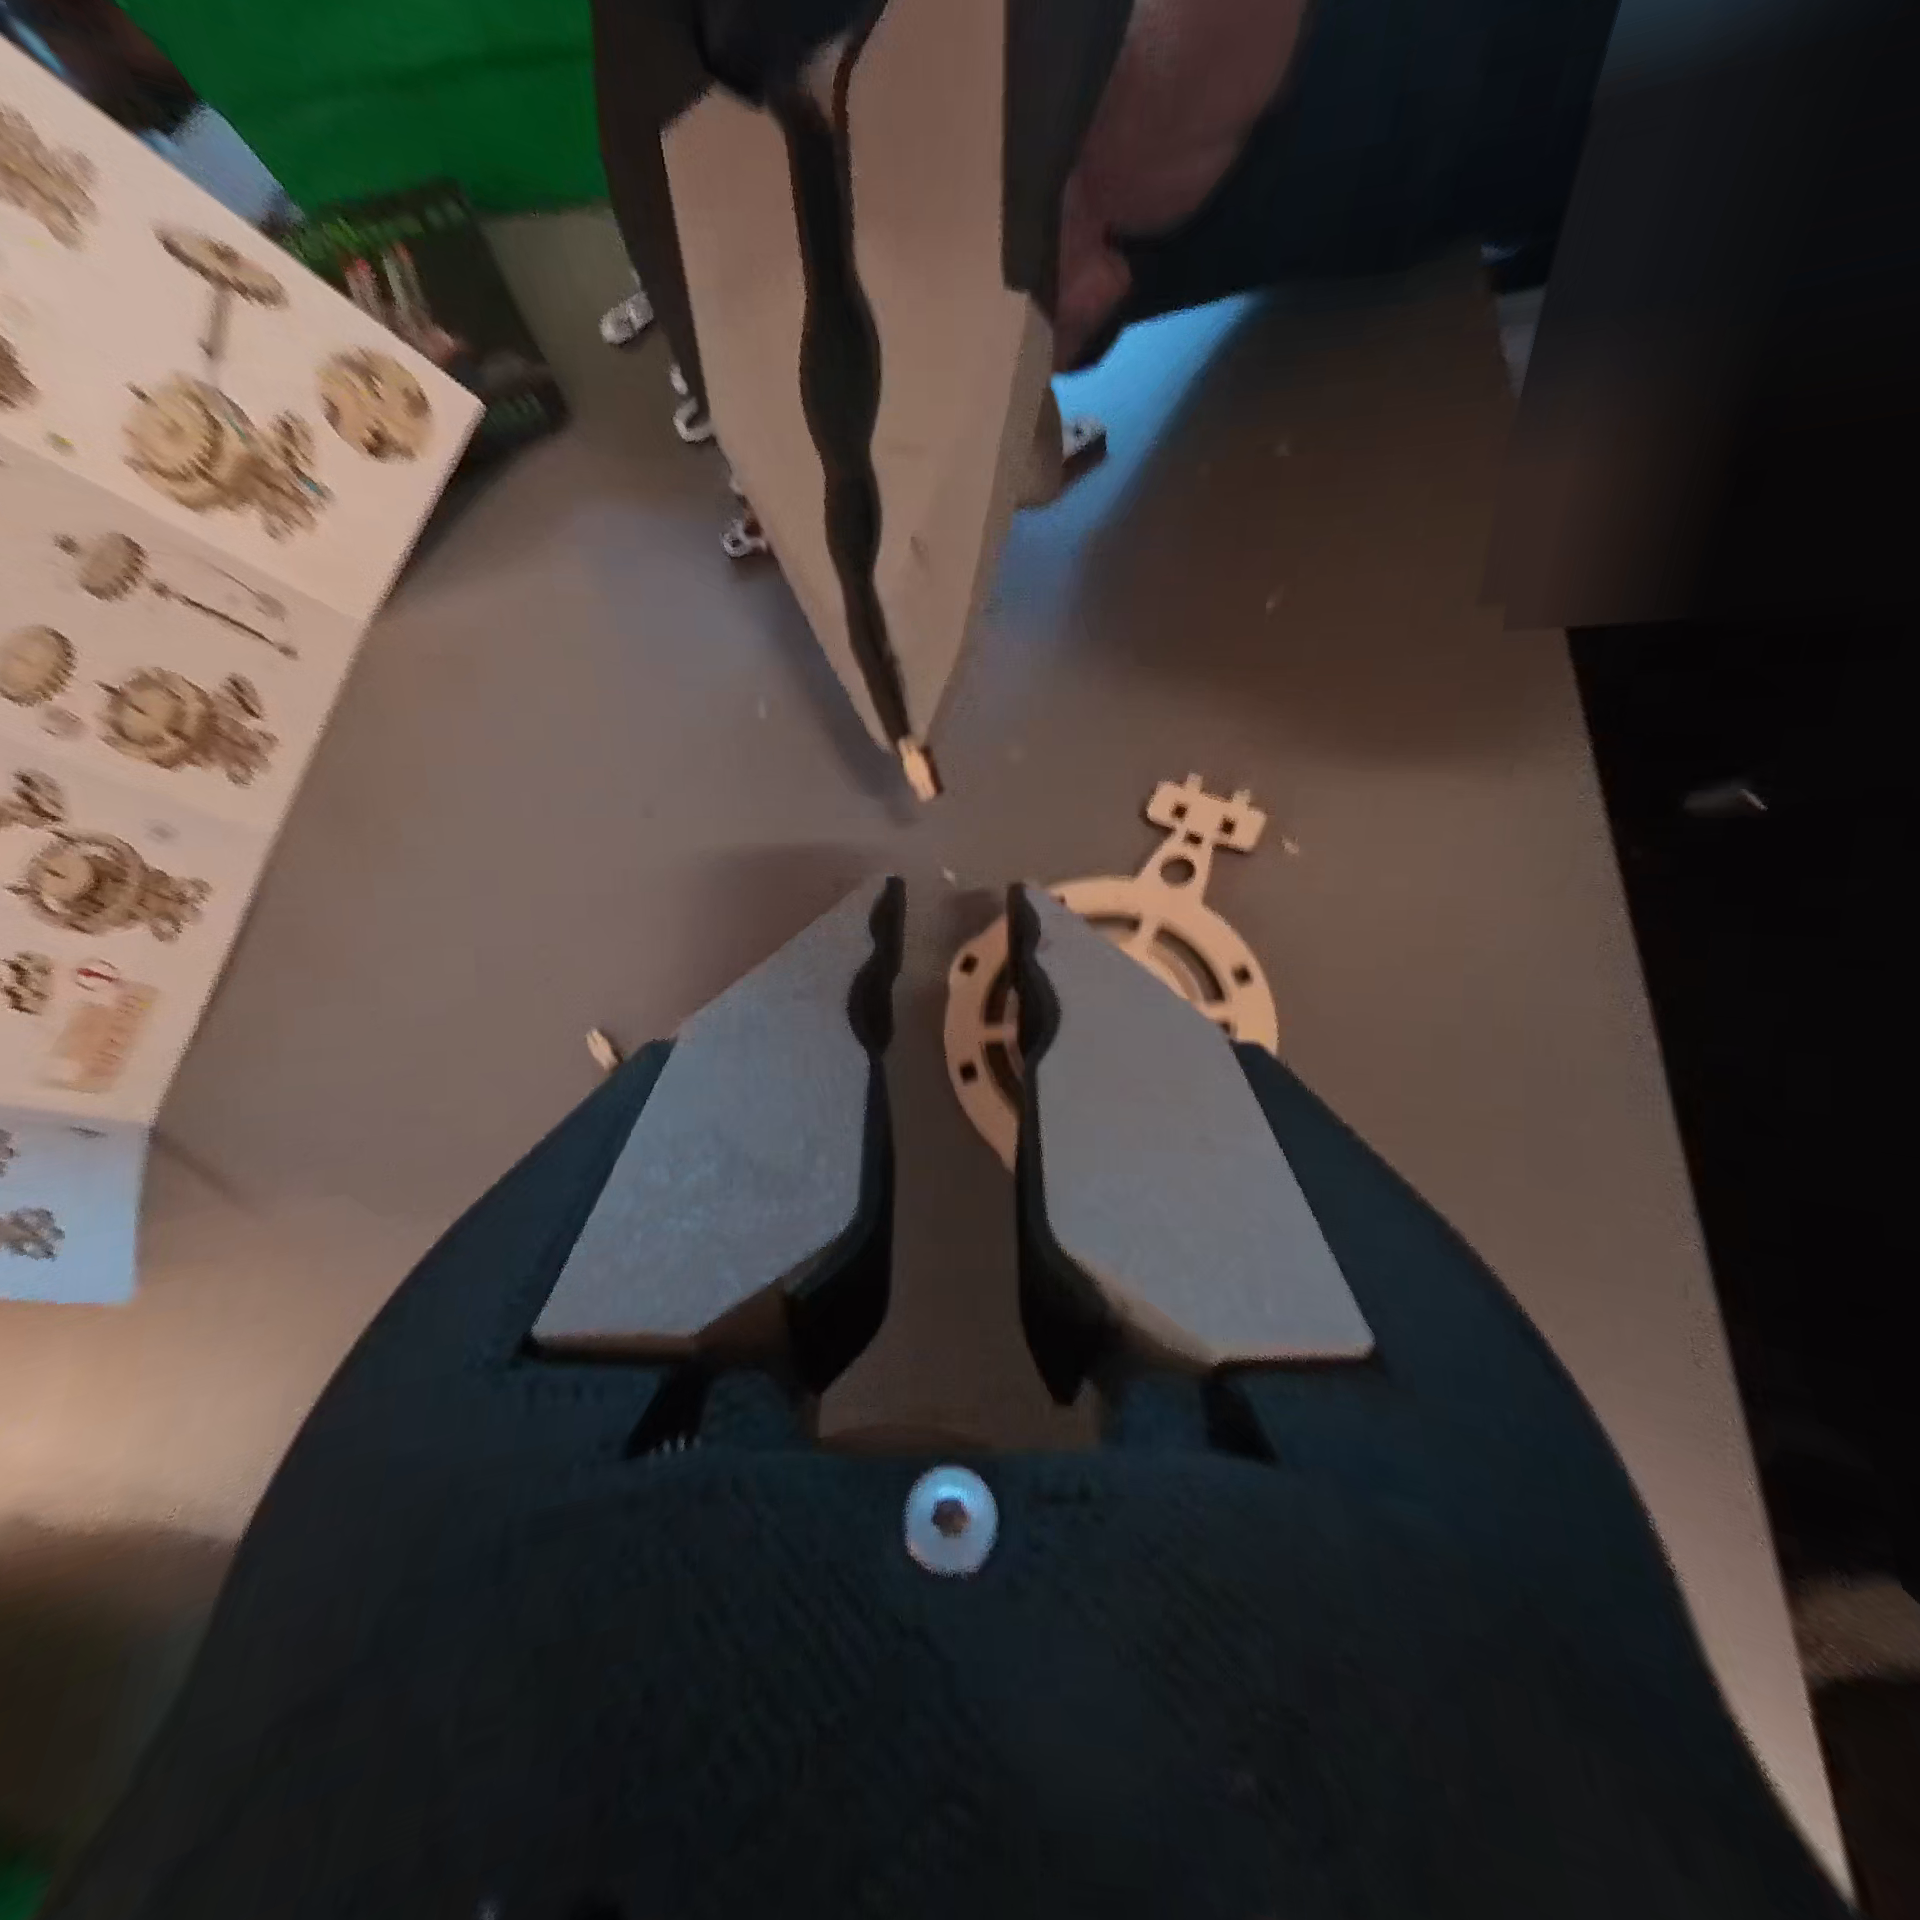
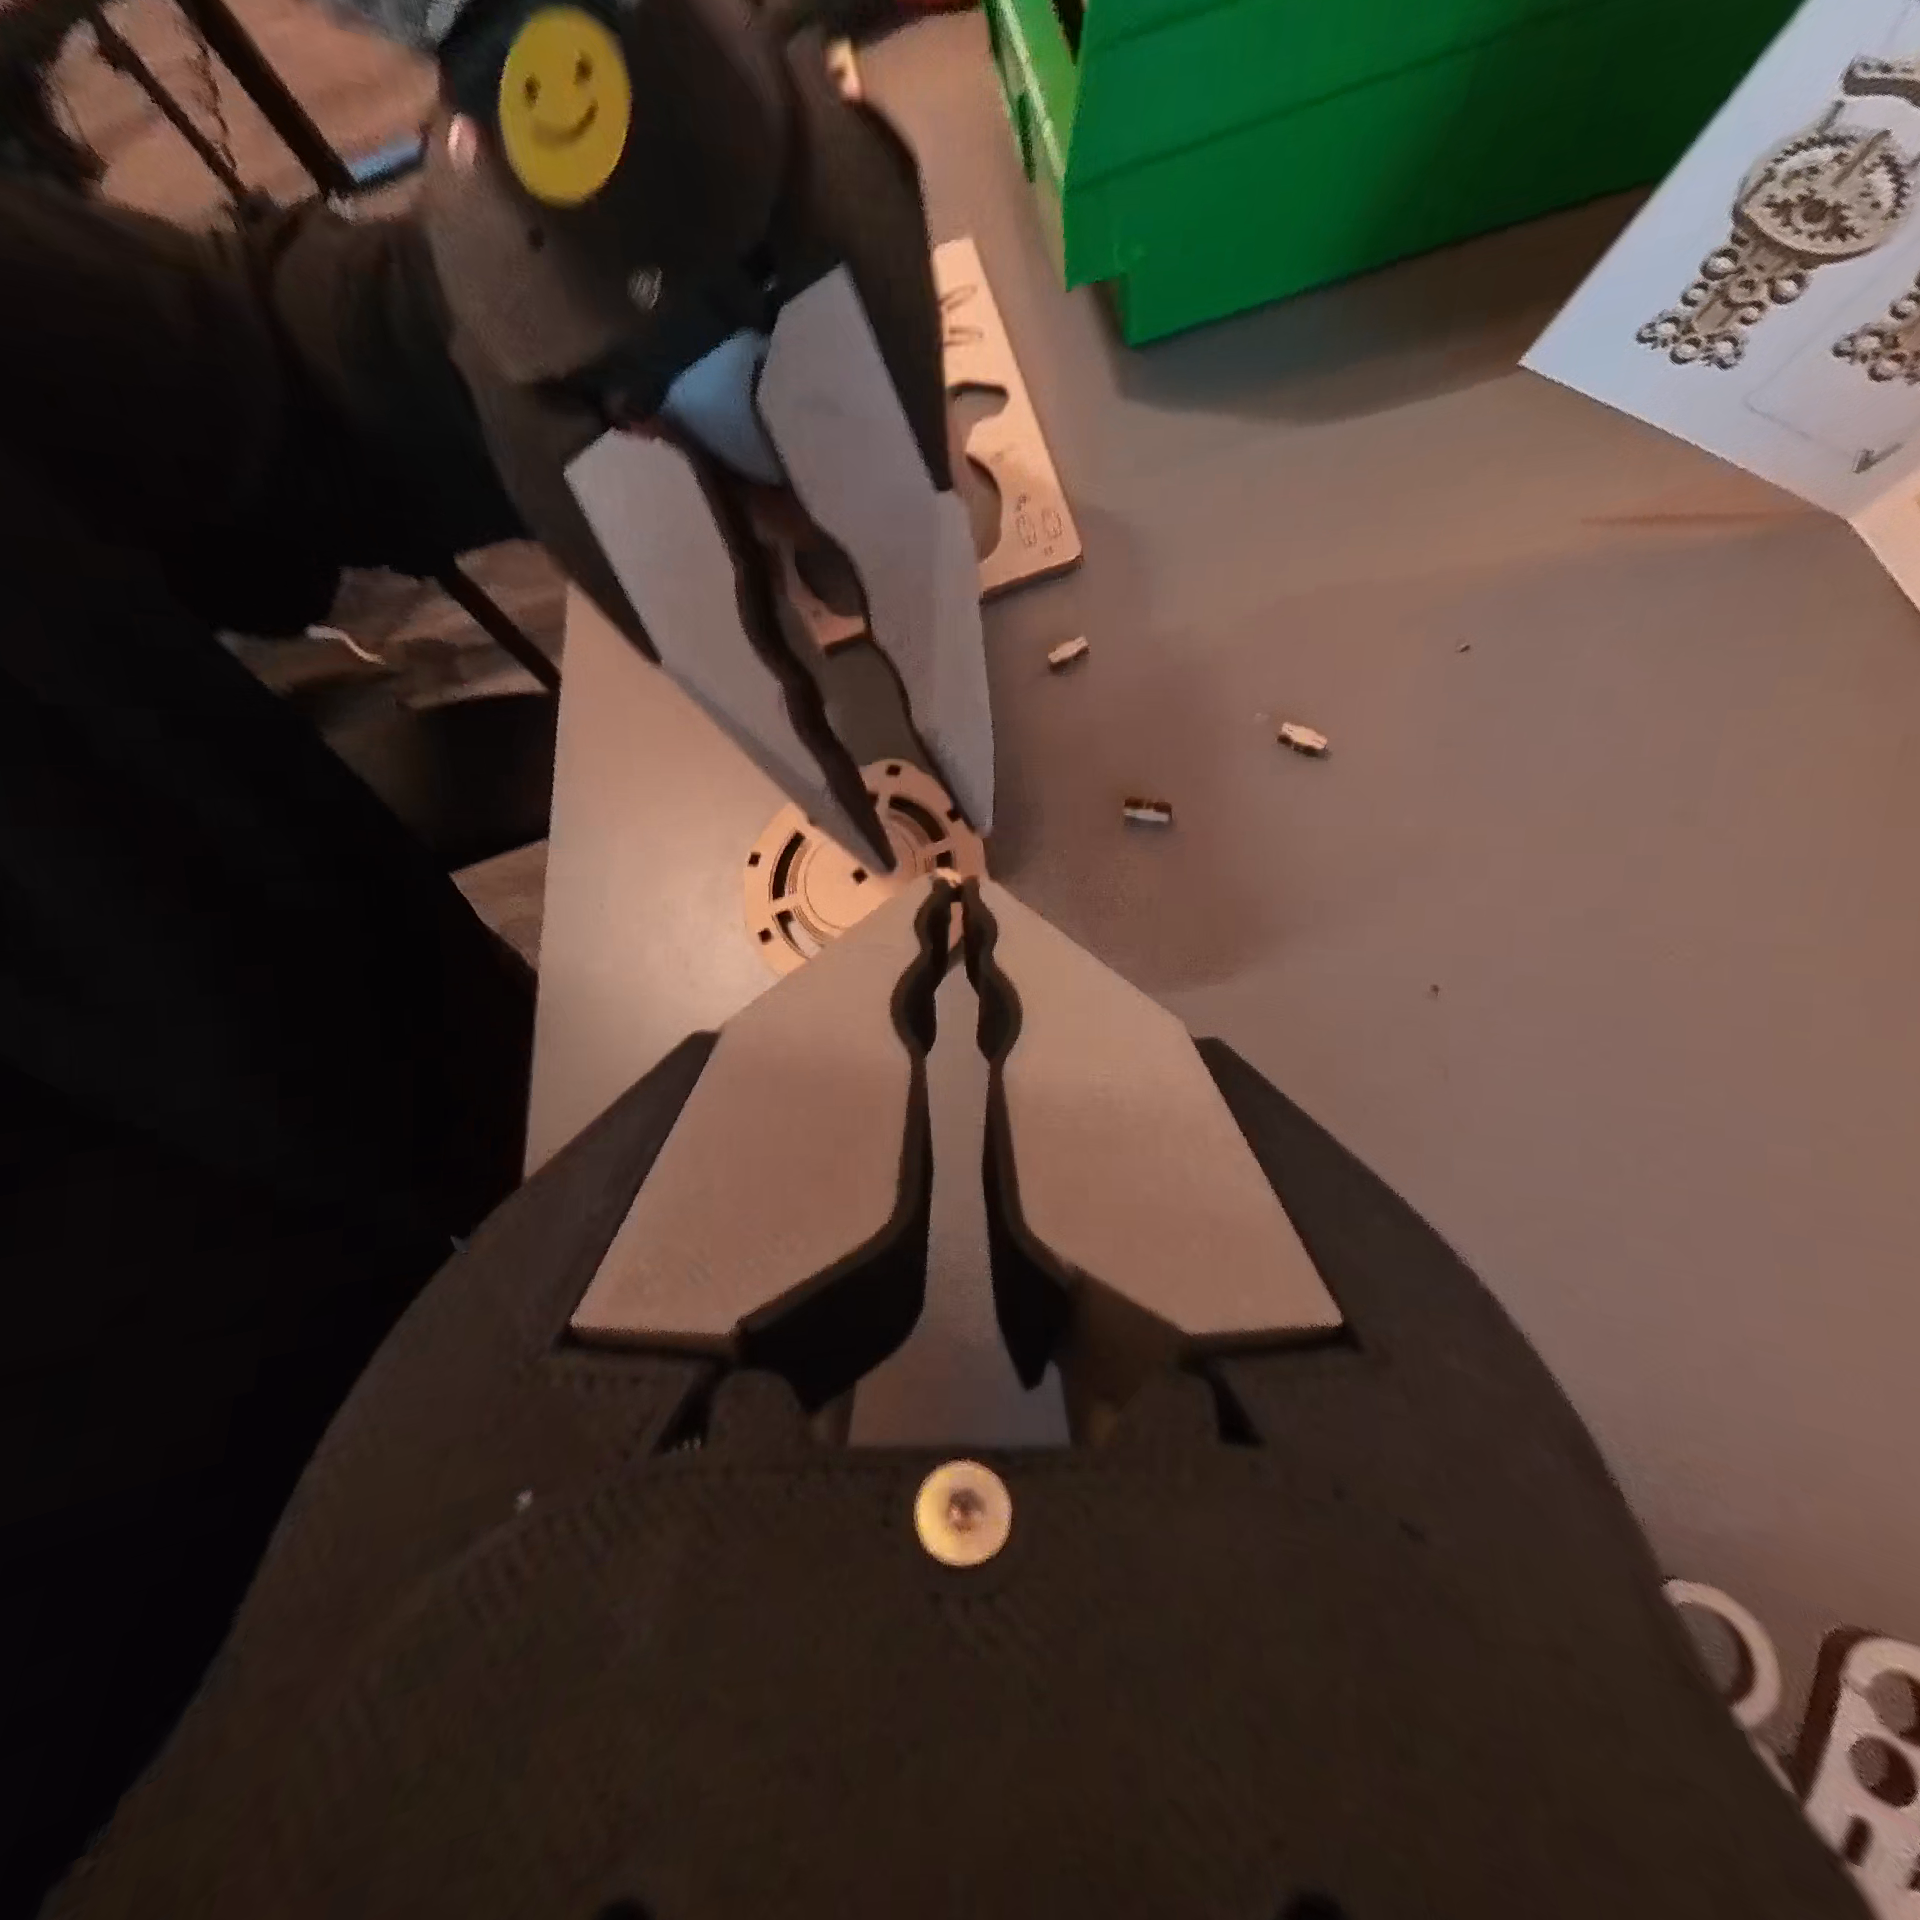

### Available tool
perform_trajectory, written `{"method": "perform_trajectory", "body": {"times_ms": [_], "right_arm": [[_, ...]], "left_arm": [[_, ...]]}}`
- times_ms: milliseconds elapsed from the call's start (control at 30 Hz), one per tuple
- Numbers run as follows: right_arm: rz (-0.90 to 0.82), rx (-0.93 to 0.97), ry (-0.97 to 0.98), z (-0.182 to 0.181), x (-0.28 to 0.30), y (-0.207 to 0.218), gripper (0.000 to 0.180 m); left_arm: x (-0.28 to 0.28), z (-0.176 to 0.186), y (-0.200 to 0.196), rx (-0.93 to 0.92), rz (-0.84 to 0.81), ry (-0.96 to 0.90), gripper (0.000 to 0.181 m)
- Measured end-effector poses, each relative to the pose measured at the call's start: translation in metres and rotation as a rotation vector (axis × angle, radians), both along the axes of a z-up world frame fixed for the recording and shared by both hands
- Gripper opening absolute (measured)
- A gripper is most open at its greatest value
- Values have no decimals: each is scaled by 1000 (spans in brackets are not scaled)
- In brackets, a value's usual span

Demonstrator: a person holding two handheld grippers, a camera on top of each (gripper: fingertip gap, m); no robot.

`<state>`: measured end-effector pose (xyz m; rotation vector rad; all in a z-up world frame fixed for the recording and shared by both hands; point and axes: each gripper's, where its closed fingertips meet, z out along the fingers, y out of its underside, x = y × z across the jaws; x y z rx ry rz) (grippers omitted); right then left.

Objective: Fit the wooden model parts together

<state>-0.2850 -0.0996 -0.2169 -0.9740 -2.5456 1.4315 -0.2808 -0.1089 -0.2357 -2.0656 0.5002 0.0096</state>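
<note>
On the grey desk lies a round wooden ring part, beside the spread, empty left hand-held gripper. The right hand-held gripper pinches a tiny wooden peg just beyond; fitting seems about to begin, needing careful alignment. Only the right view shows loose pegs, only the left the ring's tab.

Pale tan wooden ring part on a grey table. Grey-padded black grippers; a seemingly bright green box behind.
</note>
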Motion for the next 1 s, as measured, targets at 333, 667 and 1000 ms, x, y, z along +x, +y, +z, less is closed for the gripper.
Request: {"method": "perform_trajectory", "body": {"times_ms": [333,667,1000], "right_arm": [[-78,-193,-144,7,-7,6,0],[-117,-243,-144,17,-9,10,0],[-147,-275,-145,20,-13,11,0]], "left_arm": [[-8,12,25,133,133,121,15],[-13,25,27,233,155,240,3],[-12,37,25,312,159,366,1]]}}
